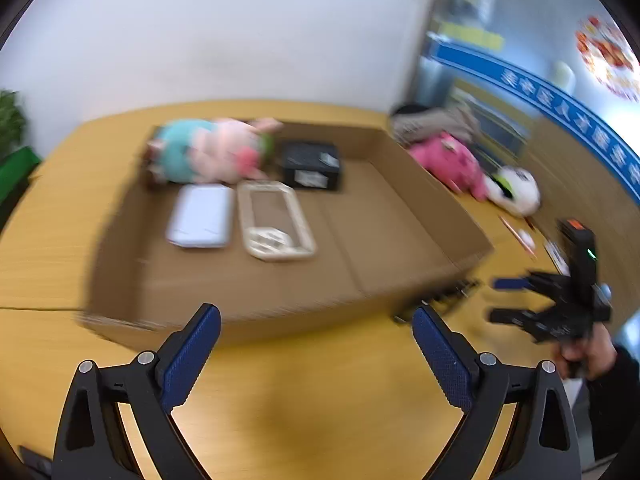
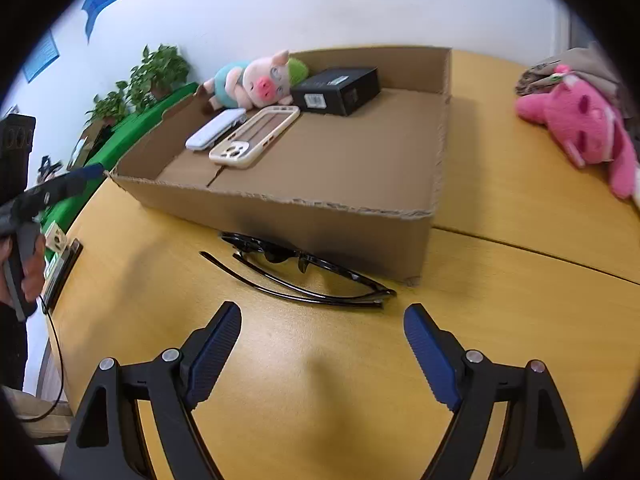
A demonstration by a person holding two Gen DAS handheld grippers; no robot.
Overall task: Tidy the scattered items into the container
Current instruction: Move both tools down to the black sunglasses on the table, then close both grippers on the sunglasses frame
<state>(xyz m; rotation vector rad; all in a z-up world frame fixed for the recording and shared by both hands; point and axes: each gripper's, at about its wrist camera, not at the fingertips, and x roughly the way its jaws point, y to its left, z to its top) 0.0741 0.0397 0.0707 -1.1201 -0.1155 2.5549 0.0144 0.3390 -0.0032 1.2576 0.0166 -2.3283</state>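
One pair of glasses (image 2: 304,276) lies just ahead of right tongs (image 2: 322,320).

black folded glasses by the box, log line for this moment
black folded glasses: on table, outside cardboard box | right tongs: open, empty

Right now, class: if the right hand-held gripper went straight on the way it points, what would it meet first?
Probably the black glasses, lying on the table just ahead of the open right hand-held gripper, against the front wall of the box. Depth is uncertain.

No text legible; white characters on blue wall banner (image 1: 560,120) at 2 o'clock blurred; black box (image 2: 336,90) labels too small.
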